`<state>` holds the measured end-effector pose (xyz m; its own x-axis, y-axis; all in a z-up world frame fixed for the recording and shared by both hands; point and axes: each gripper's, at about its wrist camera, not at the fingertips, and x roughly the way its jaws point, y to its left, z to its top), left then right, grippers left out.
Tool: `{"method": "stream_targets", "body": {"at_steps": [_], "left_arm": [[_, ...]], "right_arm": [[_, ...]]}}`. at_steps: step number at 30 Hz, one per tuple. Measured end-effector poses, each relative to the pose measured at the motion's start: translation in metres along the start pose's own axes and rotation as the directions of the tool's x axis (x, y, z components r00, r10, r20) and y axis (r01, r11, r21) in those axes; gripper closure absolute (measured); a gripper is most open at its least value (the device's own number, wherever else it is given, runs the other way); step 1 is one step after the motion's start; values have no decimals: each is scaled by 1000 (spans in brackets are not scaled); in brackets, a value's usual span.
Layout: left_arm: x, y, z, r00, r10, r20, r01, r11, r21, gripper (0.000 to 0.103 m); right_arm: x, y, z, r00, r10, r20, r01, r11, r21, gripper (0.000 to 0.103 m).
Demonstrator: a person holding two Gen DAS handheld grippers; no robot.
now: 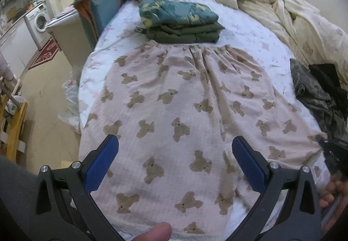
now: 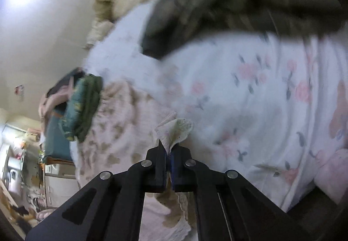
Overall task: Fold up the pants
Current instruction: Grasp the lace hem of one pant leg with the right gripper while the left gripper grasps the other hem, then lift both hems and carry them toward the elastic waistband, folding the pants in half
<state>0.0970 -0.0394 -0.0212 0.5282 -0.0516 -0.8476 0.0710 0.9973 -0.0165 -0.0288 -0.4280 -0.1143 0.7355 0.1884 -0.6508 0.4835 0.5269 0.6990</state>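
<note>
The pink pants with a brown teddy-bear print (image 1: 174,110) lie flat on the bed, waistband at the far end. My left gripper (image 1: 175,154) is open and empty, hovering over the near part of the pants. My right gripper (image 2: 169,149) is shut on the lace-trimmed hem corner of the pants (image 2: 176,130), at their right edge. The rest of the pants (image 2: 113,123) spread to the left in the blurred right wrist view.
A folded green stack of clothes (image 1: 180,21) sits beyond the waistband. A dark heap of clothes (image 1: 319,93) lies at the right of the floral sheet (image 1: 250,32). A cream duvet (image 1: 282,8) is bunched at the back. The bed's left edge drops to the floor (image 1: 43,93).
</note>
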Motion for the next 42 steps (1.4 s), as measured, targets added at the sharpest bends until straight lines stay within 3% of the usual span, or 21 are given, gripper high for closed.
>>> {"method": "stream_targets", "body": {"at_steps": [7,13,16,21,24,29,34,36,38,40,42], "left_arm": [[40,-46,68,998,5,-66,0,997,75,0],[95,-98,130,980,-22,-199,40,995,86,0],[118,-118,158,974,6,-227,12,997,77,1],[149,-165,195,980,8,-199,17,992,123,1],[187,-200,203,964,21,-264,36,977,209,1],[238,-242,204,934,44,-356,54,964,262,2],[277,-249,211,914,90,-395,21,963,268,4],[288,-247,209,901,100,-423,24,961,277,28],[295,-244,204,877,77,-474,69,957,282,99],[289,-238,203,871,59,-488,89,957,275,101],[270,-229,210,886,47,-462,107,948,301,101]], "right_arm": [[-21,11,-3,992,127,-20,-127,991,-28,101],[-27,30,-4,982,188,1,-187,979,-82,101],[-22,38,-6,980,199,-17,-200,973,-117,101],[-8,45,-14,960,261,-102,-272,955,-118,101],[5,54,-22,918,344,-197,-367,926,-94,101],[29,62,-36,888,322,-329,-374,921,-109,101],[50,69,-52,861,246,-445,-345,925,-157,101],[57,75,-58,842,229,-488,-353,918,-179,101],[57,82,-60,831,233,-504,-378,903,-206,101],[52,92,-63,828,239,-508,-403,882,-243,101],[49,97,-64,822,246,-513,-425,865,-266,101]]}}
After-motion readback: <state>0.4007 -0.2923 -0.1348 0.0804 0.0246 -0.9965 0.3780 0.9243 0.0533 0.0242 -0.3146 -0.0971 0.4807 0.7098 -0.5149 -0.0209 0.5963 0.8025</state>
